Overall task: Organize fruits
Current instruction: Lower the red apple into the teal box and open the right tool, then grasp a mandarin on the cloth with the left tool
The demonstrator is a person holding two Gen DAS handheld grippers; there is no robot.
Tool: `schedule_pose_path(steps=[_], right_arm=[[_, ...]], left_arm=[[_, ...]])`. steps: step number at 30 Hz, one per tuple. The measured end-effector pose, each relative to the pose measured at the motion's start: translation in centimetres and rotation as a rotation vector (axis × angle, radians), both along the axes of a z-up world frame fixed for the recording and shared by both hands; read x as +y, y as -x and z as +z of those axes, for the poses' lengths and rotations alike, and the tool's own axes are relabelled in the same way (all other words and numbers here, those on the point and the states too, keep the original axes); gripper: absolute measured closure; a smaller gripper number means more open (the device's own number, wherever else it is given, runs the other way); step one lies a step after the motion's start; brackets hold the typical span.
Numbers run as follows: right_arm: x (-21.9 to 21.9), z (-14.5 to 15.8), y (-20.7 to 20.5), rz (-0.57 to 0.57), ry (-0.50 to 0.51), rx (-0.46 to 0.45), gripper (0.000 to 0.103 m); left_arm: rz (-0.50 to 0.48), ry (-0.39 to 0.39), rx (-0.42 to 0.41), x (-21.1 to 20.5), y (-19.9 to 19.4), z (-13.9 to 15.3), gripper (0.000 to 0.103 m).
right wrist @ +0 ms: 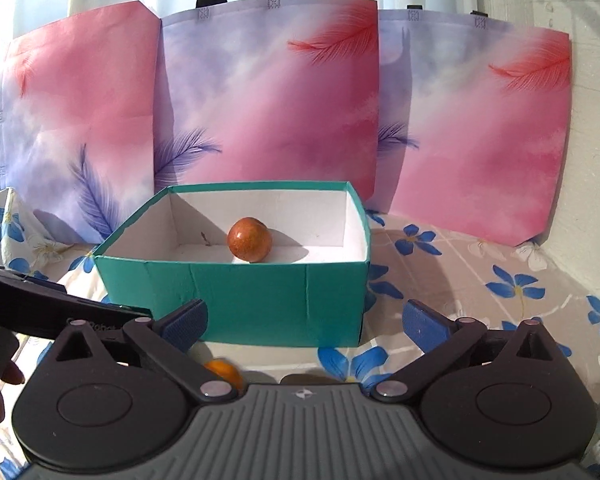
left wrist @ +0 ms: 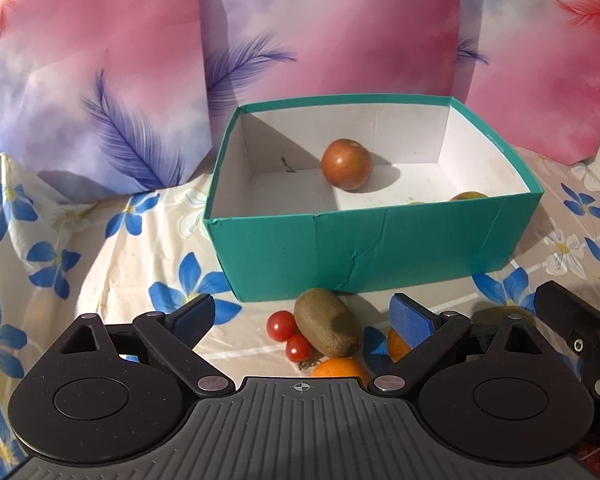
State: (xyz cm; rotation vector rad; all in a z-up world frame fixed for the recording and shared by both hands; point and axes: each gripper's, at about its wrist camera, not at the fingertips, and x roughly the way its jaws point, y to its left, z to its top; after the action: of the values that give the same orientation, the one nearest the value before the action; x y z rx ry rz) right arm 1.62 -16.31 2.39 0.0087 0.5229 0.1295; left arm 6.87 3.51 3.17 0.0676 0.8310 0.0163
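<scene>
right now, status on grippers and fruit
Left gripper open, right gripper open, both empty. Apple in teal box; kiwi and cherry tomatoes outside. Nothing blocking.

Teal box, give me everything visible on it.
The teal cardboard box is open-topped and rectangular, white inside, upright on the blue-flowered tablecloth before the pink feather-print bags. Its front wall is creased and cracked near the bottom. Inside sit a round reddish-orange fruit toward the back and a partly hidden greenish-brown fruit behind the front wall at right. A brown kiwi lies just outside its front base; contact unclear.
</scene>
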Motion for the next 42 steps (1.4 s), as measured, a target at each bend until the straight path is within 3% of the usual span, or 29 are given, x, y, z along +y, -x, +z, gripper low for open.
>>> schedule_pose_path(steps=[20,33,42], right_arm=[[0.3,-0.1,2.2,-0.030,0.052,-0.003,0.000],[0.5,-0.5,2.3,-0.039,0.088,0.032,0.000],[0.9,-1.4,2.1,-0.036,0.107,0.059,0.000]], left_arm=[[-0.041,-0.005,0.044,-0.8,1.4,-2.0,0.006],[-0.154,-0.016,-0.034,-1.5,4.9,-3.9,0.007],[-0.134,0.001,0.019,-1.1,4.2,-6.2,0.022]])
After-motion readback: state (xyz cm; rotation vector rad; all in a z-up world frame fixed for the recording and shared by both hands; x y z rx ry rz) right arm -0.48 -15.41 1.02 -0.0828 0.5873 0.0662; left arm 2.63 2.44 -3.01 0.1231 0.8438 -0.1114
